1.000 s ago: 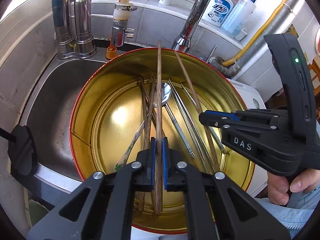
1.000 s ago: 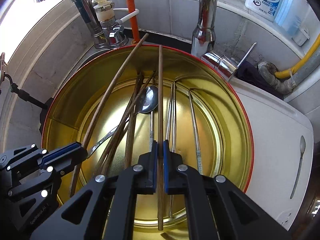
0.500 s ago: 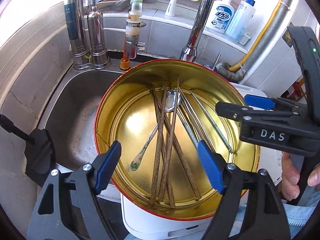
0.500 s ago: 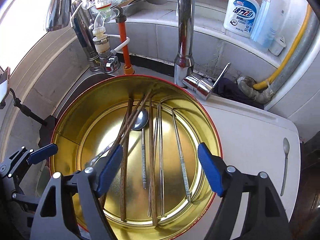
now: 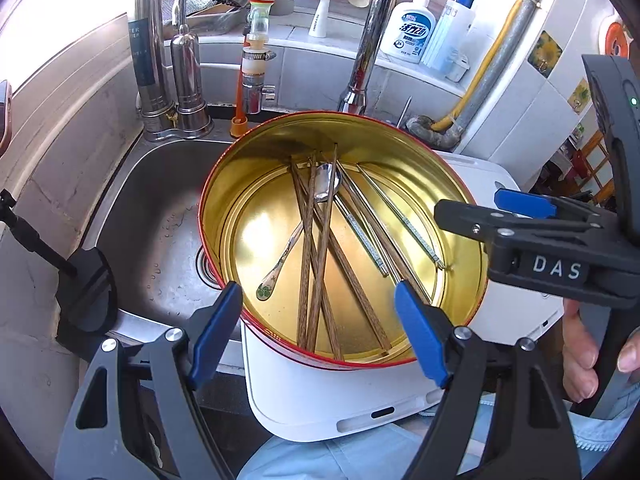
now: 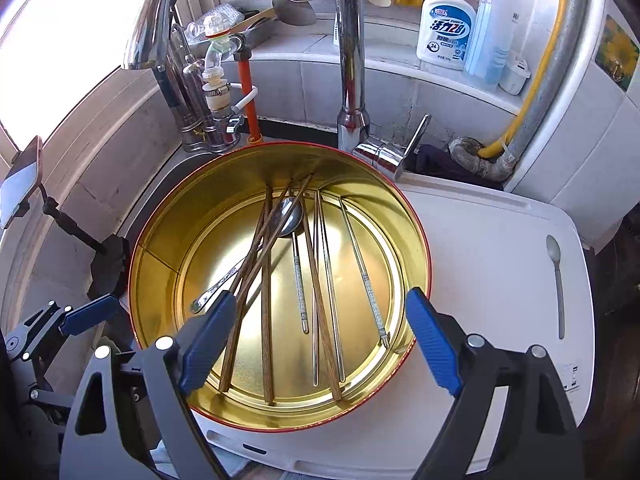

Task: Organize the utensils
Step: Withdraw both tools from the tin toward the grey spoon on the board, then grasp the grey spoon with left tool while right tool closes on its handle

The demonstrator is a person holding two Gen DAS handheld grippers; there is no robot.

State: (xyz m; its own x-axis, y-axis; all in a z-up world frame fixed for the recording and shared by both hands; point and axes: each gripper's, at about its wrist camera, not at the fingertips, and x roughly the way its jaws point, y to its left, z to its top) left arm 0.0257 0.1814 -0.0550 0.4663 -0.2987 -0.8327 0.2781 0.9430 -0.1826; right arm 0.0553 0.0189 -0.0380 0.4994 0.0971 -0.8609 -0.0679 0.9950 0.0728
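Observation:
A round gold tin (image 5: 224, 208) with a red outside stands on a white board (image 5: 320, 400) beside the sink. In it lie several wooden chopsticks (image 5: 308, 264), several metal chopsticks (image 5: 400, 216) and a metal spoon (image 5: 326, 186). My left gripper (image 5: 316, 300) hangs open above the tin's near rim, nothing between its fingers. The right wrist view shows the same tin (image 6: 160, 264), wooden chopsticks (image 6: 266, 320), metal chopsticks (image 6: 362, 272) and spoon (image 6: 290, 216). My right gripper (image 6: 320, 300) hovers over the near rim, its jaws opening and empty. A second spoon (image 6: 556, 276) lies on the board (image 6: 500, 280).
The steel sink (image 5: 160, 220) lies left of the tin, with a tall faucet (image 6: 352, 60) and smaller taps (image 5: 180, 80) behind. Soap bottles (image 6: 444, 28) stand on the back ledge. A phone on a stand (image 6: 20, 184) sits at far left. A hand (image 5: 580, 360) grips the right tool.
Each gripper was shut on a wooden chopstick over the tin. Both have opened, let the chopsticks drop into the tin, and pulled up and back.

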